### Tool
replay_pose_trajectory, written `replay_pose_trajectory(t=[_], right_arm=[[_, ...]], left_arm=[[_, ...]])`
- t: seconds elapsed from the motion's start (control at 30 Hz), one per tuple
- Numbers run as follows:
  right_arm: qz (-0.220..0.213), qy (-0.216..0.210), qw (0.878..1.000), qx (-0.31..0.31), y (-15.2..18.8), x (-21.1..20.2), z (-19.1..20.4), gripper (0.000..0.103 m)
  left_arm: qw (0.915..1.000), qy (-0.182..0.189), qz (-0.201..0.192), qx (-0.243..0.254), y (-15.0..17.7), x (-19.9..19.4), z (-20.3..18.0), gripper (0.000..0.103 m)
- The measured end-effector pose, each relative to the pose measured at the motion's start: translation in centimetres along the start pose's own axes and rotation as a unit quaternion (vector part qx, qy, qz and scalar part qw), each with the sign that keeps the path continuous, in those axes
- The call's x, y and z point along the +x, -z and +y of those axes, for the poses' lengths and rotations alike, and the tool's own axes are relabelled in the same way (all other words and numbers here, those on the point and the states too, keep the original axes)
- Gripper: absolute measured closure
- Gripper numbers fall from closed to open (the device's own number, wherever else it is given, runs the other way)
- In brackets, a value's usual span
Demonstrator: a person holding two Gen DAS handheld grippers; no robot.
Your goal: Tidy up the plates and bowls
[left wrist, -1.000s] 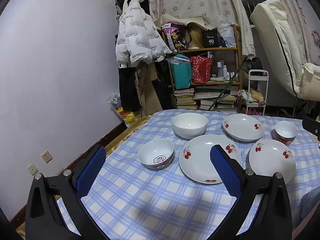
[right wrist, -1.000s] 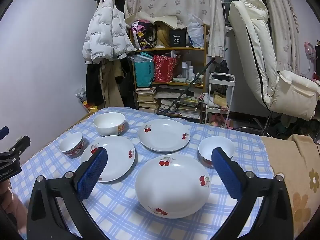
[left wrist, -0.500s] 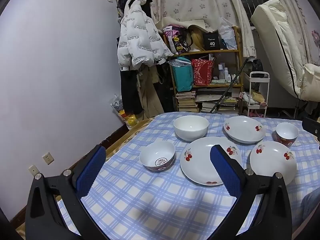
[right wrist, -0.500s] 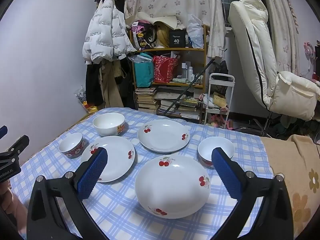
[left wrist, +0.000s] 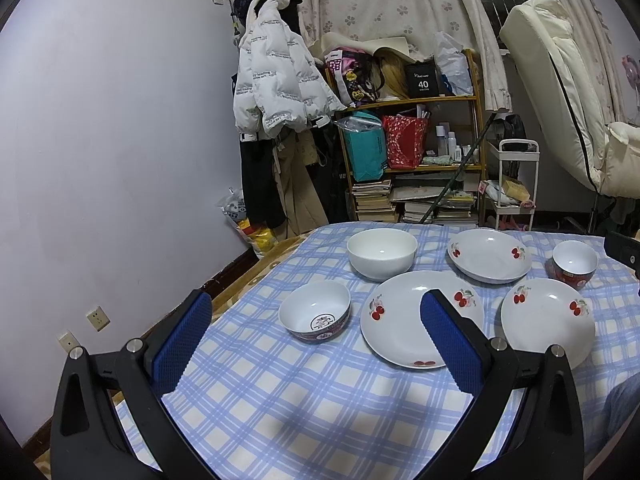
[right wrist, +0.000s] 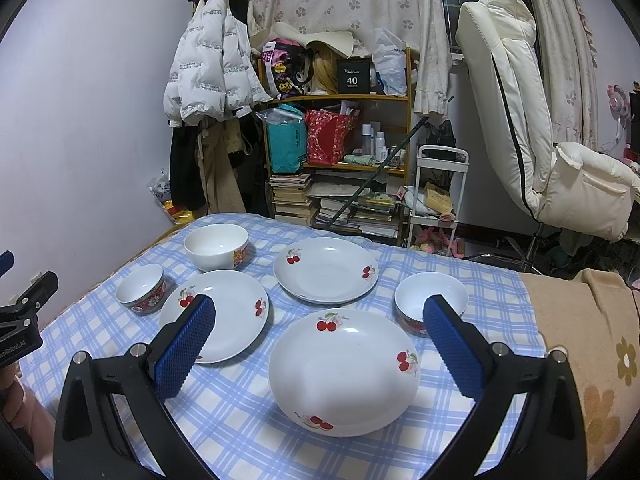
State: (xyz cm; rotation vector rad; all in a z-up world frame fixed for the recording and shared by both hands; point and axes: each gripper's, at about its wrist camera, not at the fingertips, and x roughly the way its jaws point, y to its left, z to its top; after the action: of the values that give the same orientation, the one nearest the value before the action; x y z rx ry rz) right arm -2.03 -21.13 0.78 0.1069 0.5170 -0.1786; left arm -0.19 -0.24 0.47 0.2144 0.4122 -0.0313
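Observation:
Three white cherry-print plates and three bowls sit on a blue-checked tablecloth (left wrist: 280,400). In the left wrist view, a small patterned bowl (left wrist: 315,316) lies ahead of my open left gripper (left wrist: 316,344), with a plate (left wrist: 404,316) to its right and a plain white bowl (left wrist: 382,253) behind. In the right wrist view, the nearest plate (right wrist: 344,364) lies between the fingers of my open right gripper (right wrist: 320,344). A red-patterned bowl (right wrist: 430,300) is at its right, a second plate (right wrist: 224,312) at left, a third plate (right wrist: 326,270) behind. Both grippers hold nothing.
A cluttered wooden shelf (right wrist: 340,152) and a hanging white jacket (left wrist: 276,84) stand behind the table. A cream recliner chair (right wrist: 540,140) is at the right. A tan flowered blanket (right wrist: 592,340) covers the table's right end. The left gripper's body (right wrist: 20,328) shows at the left edge.
The left gripper has drawn back and risen slightly, so the dishes sit a little farther ahead. The right gripper has hardly moved.

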Motion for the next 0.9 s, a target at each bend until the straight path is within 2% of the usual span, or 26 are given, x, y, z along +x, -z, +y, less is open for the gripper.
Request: replay_pose_trajectory(t=[0.9], right_arm=[[0.001,0.001,1.000,0.000,0.07,0.05,0.01,0.000]], left_arm=[[1.0000,-0.005,-0.006,0.006,0.55,0.21,0.13,0.001]])
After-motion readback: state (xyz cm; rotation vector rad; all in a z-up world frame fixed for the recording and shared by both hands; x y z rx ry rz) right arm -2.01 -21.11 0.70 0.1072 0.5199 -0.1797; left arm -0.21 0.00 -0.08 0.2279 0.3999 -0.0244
